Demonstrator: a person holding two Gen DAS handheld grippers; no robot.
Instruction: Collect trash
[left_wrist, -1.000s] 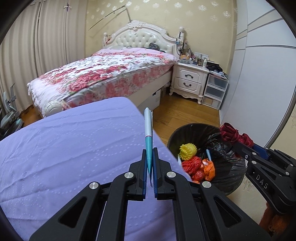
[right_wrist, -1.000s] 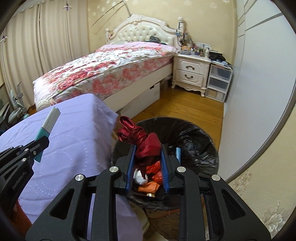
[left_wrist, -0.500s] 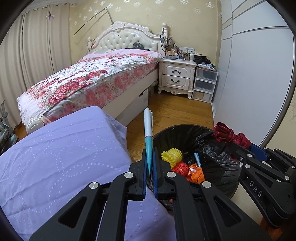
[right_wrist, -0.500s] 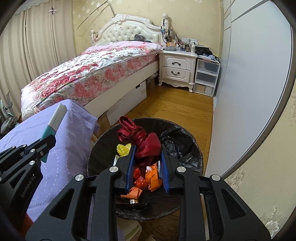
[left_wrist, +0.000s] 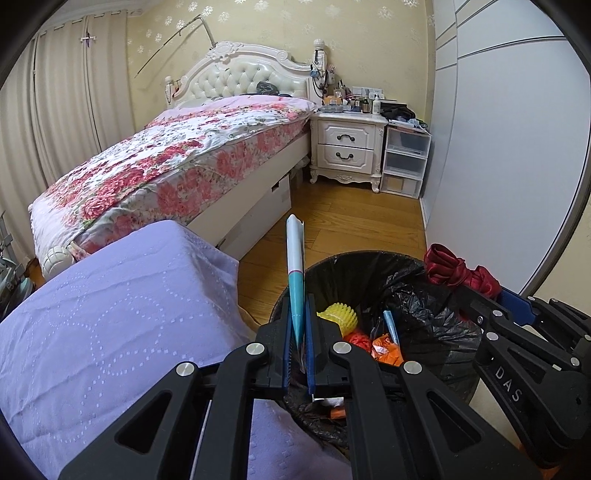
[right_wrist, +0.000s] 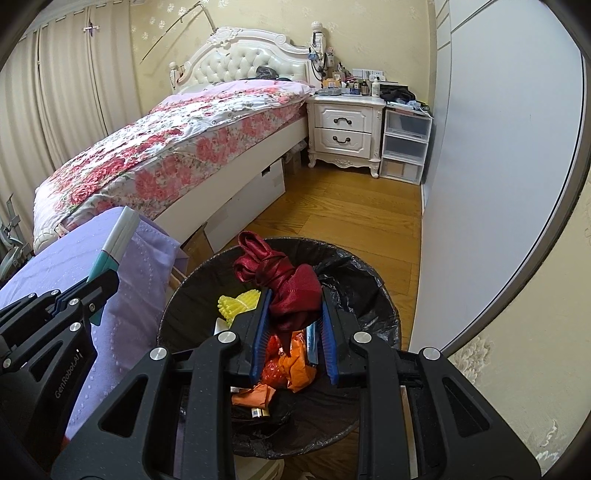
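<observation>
Left wrist view: my left hand-held gripper (left_wrist: 298, 347) is pressed together on a flat white-and-teal packet (left_wrist: 295, 280), which stands upright between the pads. A second ago the packet stood over the purple-covered tabletop (left_wrist: 110, 314); now it stands at the near rim of the black-lined trash bin (left_wrist: 436, 321), which has shifted from the right edge toward the centre of the view. A yellow spiky ball (left_wrist: 338, 314) and orange wrappers (left_wrist: 386, 347) lie in the bin. The right hand-held gripper (left_wrist: 476, 284) enters at the right, pinching a dark red cloth (left_wrist: 458, 269) above the far rim.

Right wrist view: my right hand-held gripper (right_wrist: 293, 325) pinches the dark red cloth (right_wrist: 288, 284). A second ago the bin (right_wrist: 369, 291) lay partly behind the tabletop (right_wrist: 129, 295); now the cloth hangs directly over its open mouth.
</observation>
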